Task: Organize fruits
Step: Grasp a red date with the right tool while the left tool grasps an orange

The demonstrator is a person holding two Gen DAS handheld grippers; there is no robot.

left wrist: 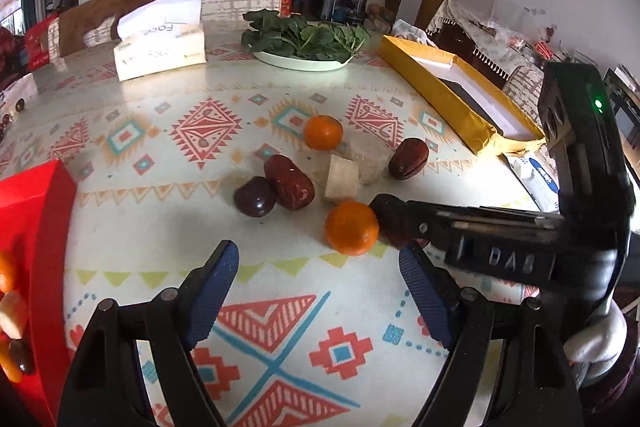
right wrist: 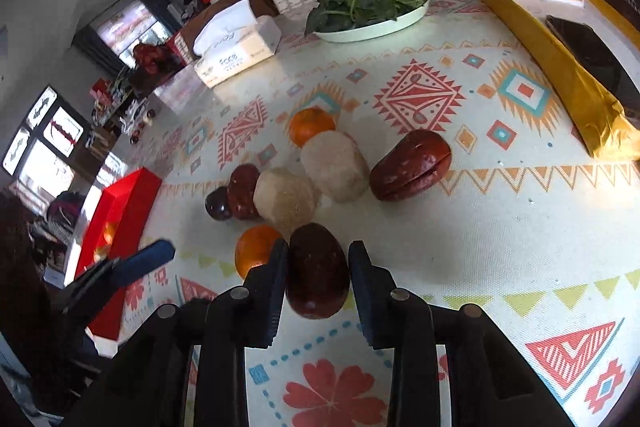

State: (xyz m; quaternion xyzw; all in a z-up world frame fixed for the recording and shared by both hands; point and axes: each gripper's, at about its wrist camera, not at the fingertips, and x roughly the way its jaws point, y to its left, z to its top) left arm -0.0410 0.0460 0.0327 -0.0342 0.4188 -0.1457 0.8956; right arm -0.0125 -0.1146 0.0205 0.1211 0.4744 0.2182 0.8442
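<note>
Fruits lie in a cluster on the patterned tablecloth: two oranges (left wrist: 351,227) (left wrist: 323,132), red dates (left wrist: 289,181) (left wrist: 409,158), a dark plum (left wrist: 254,196) and two pale peeled chunks (left wrist: 341,177). My left gripper (left wrist: 319,291) is open and empty, short of the near orange. My right gripper (right wrist: 318,259) has its fingers on both sides of a dark red date (right wrist: 317,269) that rests on the table, next to an orange (right wrist: 256,249). It reaches in from the right in the left wrist view (left wrist: 394,217). A red box (left wrist: 34,211) at the left holds several fruits.
A tissue box (left wrist: 160,49) and a plate of green leaves (left wrist: 304,39) stand at the far side. A long yellow box (left wrist: 452,95) with a dark phone lies at the right. Chairs stand behind the table.
</note>
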